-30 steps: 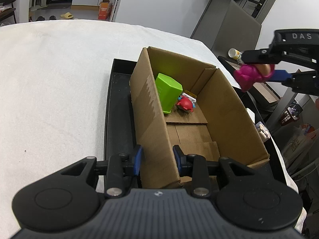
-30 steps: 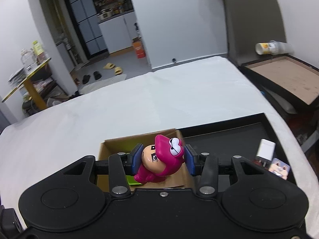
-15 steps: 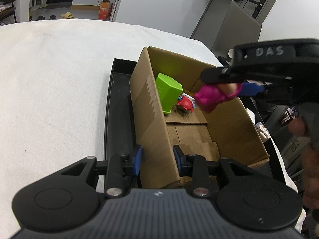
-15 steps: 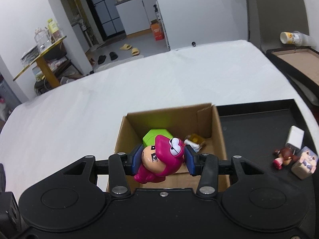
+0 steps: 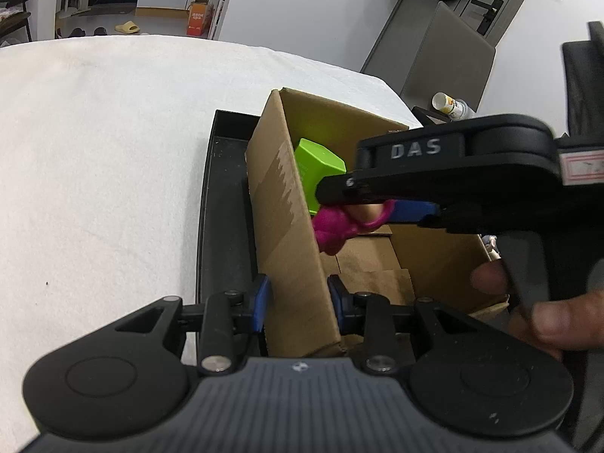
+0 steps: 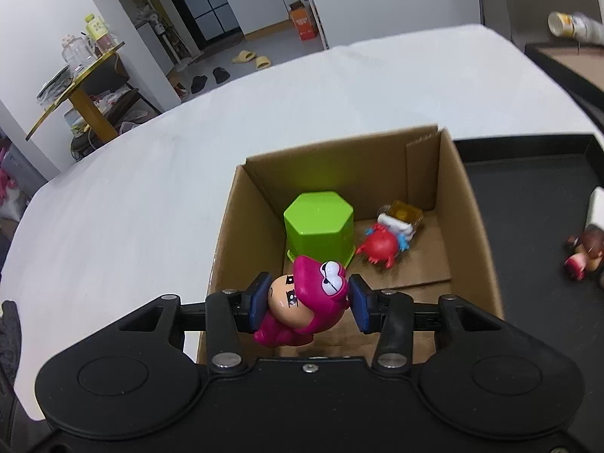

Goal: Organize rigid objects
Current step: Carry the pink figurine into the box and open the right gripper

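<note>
A brown cardboard box point(image 5: 287, 222) point(image 6: 475, 226) stands in a black tray point(image 5: 222, 226) point(image 6: 536, 204) on the white table. My left gripper point(image 5: 298, 302) is shut on the box's near left wall. My right gripper point(image 6: 307, 302) is shut on a pink hooded figurine point(image 6: 305, 302) point(image 5: 336, 226) and hangs inside the box's opening above its floor. On the box floor sit a green hexagonal cup point(image 6: 319, 226) point(image 5: 317, 166), upside down, a red crab toy point(image 6: 379, 245) and a small brown-topped toy point(image 6: 402, 215).
More small figurines point(image 6: 581, 253) and a white block point(image 6: 598, 207) lie in the tray right of the box. A person's hand point(image 5: 543, 321) grips the right gripper's handle. A side table with a paper cup point(image 6: 566, 24) stands beyond the table's edge.
My right gripper has come down and leftward with the pink figurine, from beside the box to inside its opening. The left gripper and the box have not moved.
</note>
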Tool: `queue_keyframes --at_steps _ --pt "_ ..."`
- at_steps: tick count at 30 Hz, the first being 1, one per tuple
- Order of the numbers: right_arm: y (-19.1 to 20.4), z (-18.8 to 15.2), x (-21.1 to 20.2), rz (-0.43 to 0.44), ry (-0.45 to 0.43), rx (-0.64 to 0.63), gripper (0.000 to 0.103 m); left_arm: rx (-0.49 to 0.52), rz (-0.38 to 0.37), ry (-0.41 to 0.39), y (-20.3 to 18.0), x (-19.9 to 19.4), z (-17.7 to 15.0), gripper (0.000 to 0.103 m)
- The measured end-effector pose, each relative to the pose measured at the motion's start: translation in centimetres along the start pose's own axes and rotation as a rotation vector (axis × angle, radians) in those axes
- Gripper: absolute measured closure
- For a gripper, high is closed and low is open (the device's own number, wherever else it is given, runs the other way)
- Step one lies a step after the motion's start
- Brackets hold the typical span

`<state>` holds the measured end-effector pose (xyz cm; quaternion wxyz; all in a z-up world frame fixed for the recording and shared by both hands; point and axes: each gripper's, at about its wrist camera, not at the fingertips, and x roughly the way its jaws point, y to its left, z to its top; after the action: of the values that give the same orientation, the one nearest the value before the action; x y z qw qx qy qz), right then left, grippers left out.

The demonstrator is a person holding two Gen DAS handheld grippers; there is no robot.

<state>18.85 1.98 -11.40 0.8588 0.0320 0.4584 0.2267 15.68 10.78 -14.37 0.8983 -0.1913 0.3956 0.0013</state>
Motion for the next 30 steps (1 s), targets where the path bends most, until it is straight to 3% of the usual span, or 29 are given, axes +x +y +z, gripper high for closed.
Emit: queue_keyframes --at_steps 16,30 --pt "-0.6 -1.0 2.2 0.035 0.106 0.088 0.056 -0.019 -0.007 0.003 0.4 0.1 0.2 0.071" --pt "-1.8 -0.5 0.0 0.041 0.079 0.120 0.056 -0.017 -0.007 0.001 0.5 0.1 0.2 0.071"
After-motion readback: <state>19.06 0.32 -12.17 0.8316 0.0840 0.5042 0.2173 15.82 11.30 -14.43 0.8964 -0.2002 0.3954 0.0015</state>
